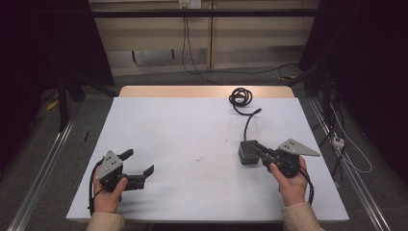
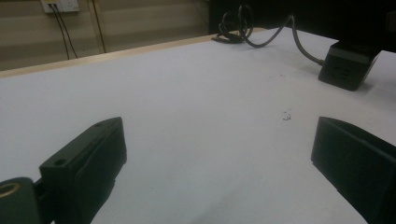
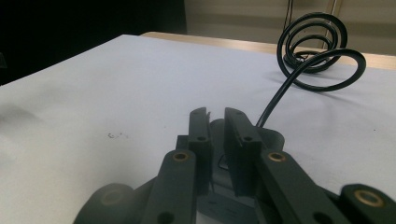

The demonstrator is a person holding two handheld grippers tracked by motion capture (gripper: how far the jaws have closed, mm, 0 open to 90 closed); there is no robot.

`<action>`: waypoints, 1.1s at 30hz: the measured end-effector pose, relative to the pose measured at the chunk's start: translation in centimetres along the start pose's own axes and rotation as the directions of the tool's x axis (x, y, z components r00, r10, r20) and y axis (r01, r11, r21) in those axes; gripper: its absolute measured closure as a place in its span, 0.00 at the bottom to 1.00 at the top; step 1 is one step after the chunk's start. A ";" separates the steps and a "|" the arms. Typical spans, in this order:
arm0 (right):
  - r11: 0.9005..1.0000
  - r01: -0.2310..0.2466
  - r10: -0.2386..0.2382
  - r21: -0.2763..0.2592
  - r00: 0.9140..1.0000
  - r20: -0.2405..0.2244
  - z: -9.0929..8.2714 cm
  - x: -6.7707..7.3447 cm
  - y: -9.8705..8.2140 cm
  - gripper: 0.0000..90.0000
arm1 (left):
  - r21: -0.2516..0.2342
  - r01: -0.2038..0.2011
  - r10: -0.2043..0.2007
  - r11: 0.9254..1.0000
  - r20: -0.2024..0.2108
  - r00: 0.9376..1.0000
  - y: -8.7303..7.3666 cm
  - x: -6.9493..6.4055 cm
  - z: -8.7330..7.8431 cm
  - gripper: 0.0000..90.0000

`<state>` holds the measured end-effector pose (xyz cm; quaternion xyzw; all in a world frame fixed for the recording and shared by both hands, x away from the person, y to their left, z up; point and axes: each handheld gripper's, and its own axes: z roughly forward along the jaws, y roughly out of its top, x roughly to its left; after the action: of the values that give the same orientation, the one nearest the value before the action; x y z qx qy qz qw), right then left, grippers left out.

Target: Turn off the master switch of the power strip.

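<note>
White tabletop (image 1: 192,139): right gripper (image 3: 215,116) nearly closed over black power-adapter block (image 1: 248,153); left gripper (image 1: 139,163) apart, idle. Risk: coiled black cable (image 1: 240,97) drags, block slips.

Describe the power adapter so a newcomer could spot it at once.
Start at the white table and go to its right half. Beyond the right hand-held gripper sits the power adapter, a dark boxy block; unlike the coiled cable behind, it is solid and square.

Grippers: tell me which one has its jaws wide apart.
The left gripper: its jaws stand wide over bare table, while the right gripper is nearly closed at the adapter.
</note>
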<state>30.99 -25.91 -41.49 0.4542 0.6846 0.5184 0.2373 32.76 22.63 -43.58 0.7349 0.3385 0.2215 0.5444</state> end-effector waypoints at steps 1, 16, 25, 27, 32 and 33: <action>1.000 -0.001 0.001 0.001 1.000 -0.001 0.0 0.0 0.0 0.91 | 0.002 -0.001 0.001 1.000 0.000 1.000 0.0 0.0 0.0 0.03; 1.000 0.005 -0.005 0.006 1.000 0.005 0.6 -0.3 0.2 0.94 | 0.000 0.003 -0.003 1.000 0.001 1.000 0.0 0.0 0.0 0.03; 1.000 0.011 -0.012 0.014 1.000 0.011 0.7 -0.3 0.3 0.96 | 0.002 0.003 -0.003 1.000 0.001 1.000 0.0 0.0 0.0 0.03; 1.000 0.012 -0.012 0.021 1.000 0.009 0.8 -0.3 0.3 0.97 | 0.003 0.001 -0.001 1.000 0.002 1.000 0.0 0.0 0.0 0.03; 1.000 0.013 -0.014 0.028 1.000 0.008 0.9 -0.4 0.3 1.00 | 0.004 0.000 0.000 1.000 0.001 1.000 0.0 0.0 0.0 0.03; 0.999 0.016 -0.016 0.028 1.000 0.010 0.9 -0.4 0.3 1.00 | 0.005 0.003 -0.003 1.000 0.001 1.000 -0.1 0.0 0.0 0.03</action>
<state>32.03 -25.77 -41.58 0.4544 0.6942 0.5046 0.2386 32.74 22.61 -43.63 0.7358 0.3397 0.2196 0.5431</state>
